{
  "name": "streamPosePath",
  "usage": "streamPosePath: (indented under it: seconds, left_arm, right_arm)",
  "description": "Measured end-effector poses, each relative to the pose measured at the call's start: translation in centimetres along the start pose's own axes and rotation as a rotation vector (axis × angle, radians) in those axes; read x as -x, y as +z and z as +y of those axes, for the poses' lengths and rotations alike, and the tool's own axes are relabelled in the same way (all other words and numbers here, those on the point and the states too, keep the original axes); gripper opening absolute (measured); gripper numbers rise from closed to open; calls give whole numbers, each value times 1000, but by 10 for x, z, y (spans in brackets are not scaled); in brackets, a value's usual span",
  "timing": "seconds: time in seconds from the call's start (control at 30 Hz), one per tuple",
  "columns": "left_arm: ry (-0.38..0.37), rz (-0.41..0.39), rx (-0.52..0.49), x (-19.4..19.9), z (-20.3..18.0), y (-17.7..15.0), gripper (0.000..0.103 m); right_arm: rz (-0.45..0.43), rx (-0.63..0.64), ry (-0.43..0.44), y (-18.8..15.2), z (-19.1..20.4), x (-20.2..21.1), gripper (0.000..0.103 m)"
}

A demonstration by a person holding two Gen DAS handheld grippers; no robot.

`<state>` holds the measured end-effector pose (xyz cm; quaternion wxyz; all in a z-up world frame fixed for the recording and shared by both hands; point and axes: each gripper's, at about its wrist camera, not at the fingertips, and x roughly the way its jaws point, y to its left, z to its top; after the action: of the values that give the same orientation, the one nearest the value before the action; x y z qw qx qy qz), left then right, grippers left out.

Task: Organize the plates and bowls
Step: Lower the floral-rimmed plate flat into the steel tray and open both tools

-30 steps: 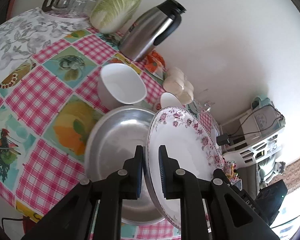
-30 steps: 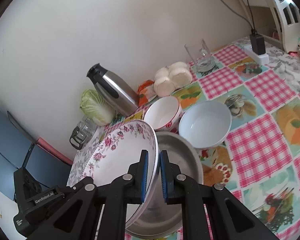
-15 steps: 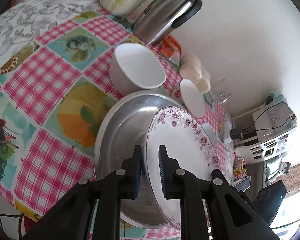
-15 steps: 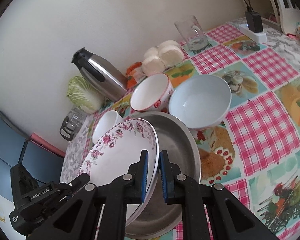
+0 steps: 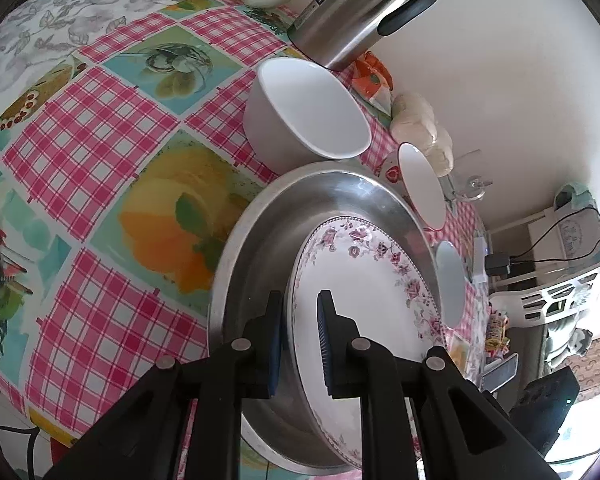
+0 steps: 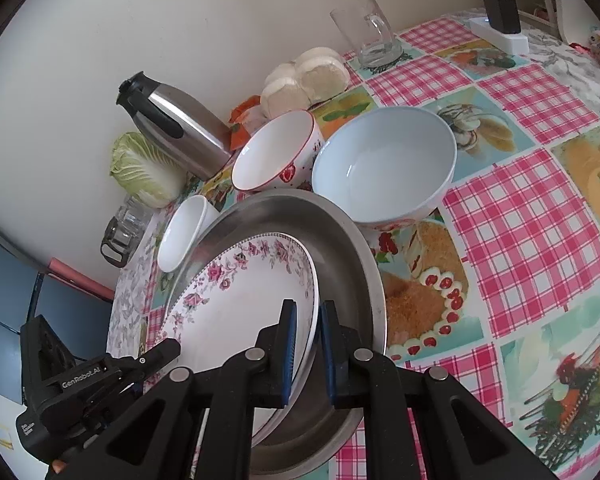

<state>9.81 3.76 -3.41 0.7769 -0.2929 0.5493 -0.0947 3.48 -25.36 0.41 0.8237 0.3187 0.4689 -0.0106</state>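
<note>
Sitting tilted inside the big steel pan [image 6: 340,248], the floral plate [image 6: 240,304] is pinched at opposite rims by the left gripper [image 5: 300,336] and right gripper [image 6: 306,344]. Three bowls crowd just behind: blue [image 6: 384,164], red-rimmed [image 6: 276,152], small white [image 6: 184,232].

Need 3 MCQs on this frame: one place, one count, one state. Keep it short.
1. Where is the floral plate?
A. over the steel pan
B. inside the pale blue bowl
C. beside the glass mug

2. How many bowls stand beyond the pan?
A. one
B. three
C. five

3. How is the plate held?
A. by the left gripper only
B. lying free
C. by the left gripper and the right gripper, jaws clamped on opposite rims

Key: 1 A, the pan's rim rings it. 2 B: small white bowl, red-rimmed bowl, pale blue bowl. 3 C, each wrist view shows the rim between its jaws.
</note>
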Motion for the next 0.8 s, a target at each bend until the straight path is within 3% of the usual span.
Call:
streamPosePath:
  seconds: [0.27, 0.5, 0.8]
  left_arm:
    - [24, 8, 6, -10, 0, 2, 15]
    - [53, 13, -9, -18, -6, 2, 15]
    - [85, -3, -24, -22, -10, 3, 16]
  right_arm:
    - [10, 10, -15, 1, 2, -6, 13]
    - [30, 71, -93, -1, 12, -16, 16]
    - [38, 72, -99, -1, 8, -15, 16]
